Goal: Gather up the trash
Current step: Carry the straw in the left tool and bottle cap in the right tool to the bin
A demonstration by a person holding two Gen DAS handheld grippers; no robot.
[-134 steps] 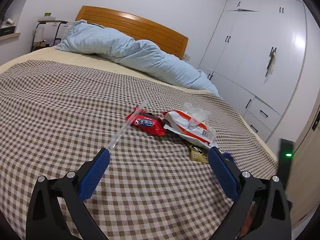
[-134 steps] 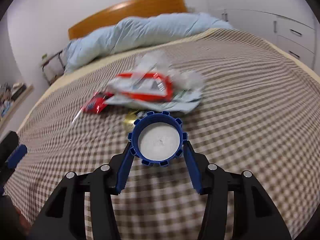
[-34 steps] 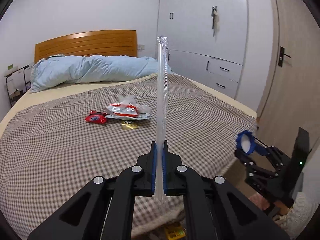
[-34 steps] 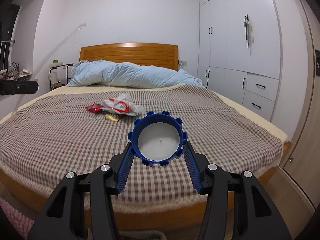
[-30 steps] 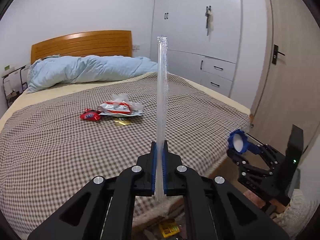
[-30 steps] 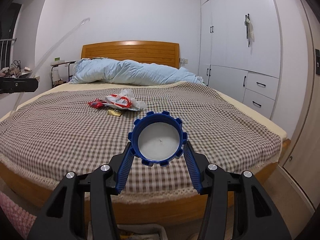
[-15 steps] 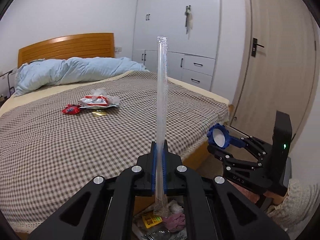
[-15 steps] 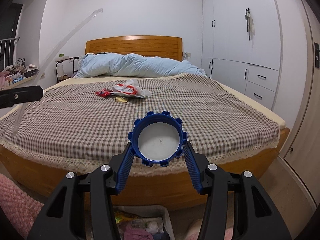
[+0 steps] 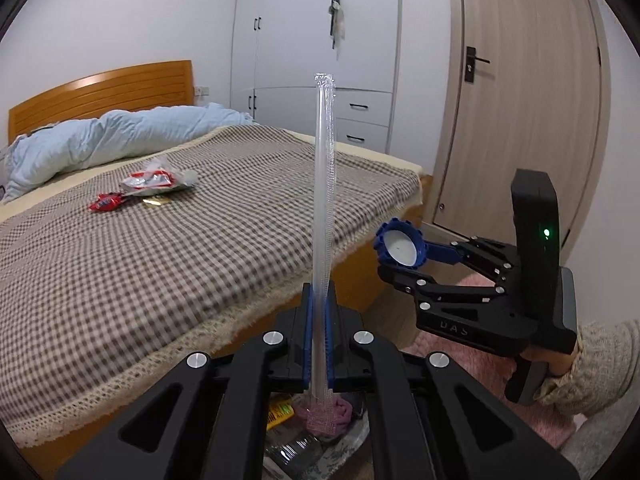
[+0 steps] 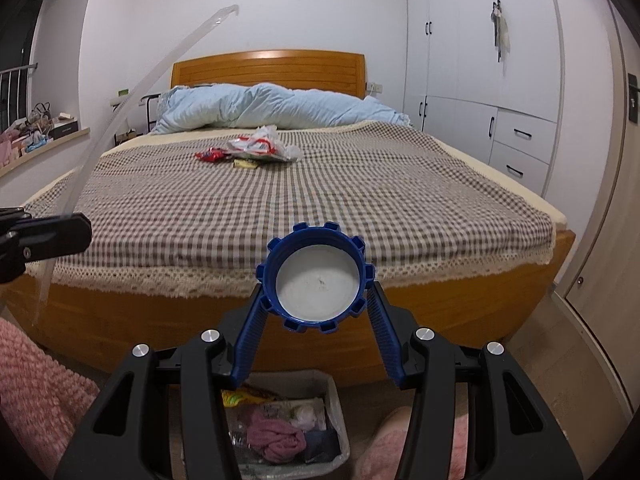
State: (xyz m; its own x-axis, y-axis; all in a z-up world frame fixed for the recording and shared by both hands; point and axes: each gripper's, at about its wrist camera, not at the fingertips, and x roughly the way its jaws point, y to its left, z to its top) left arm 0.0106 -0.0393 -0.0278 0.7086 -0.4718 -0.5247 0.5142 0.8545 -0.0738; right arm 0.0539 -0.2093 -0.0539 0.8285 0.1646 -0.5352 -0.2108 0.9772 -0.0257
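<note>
We hold a wrapped straw (image 9: pixel 323 216) in left fingers (image 9: pixel 308 344), blue cap (image 10: pixel 316 278) in right fingers (image 10: pixel 256 312), bin (image 10: pixel 334 412) below; wrappers (image 10: pixel 260 146) beyond, uncollected.

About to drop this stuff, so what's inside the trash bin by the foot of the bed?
The trash bin holds a pink cloth, a yellow wrapper and white crumpled bits. Its near part is hidden behind the right gripper.

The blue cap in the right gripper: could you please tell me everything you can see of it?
The blue cap is a round plastic lid with a notched, castellated rim and a white inner face turned toward the camera. It stands on edge, clamped at both sides by the right gripper, touching nothing else. It hangs in front of the bed's foot, above a trash bin on the floor.
</note>
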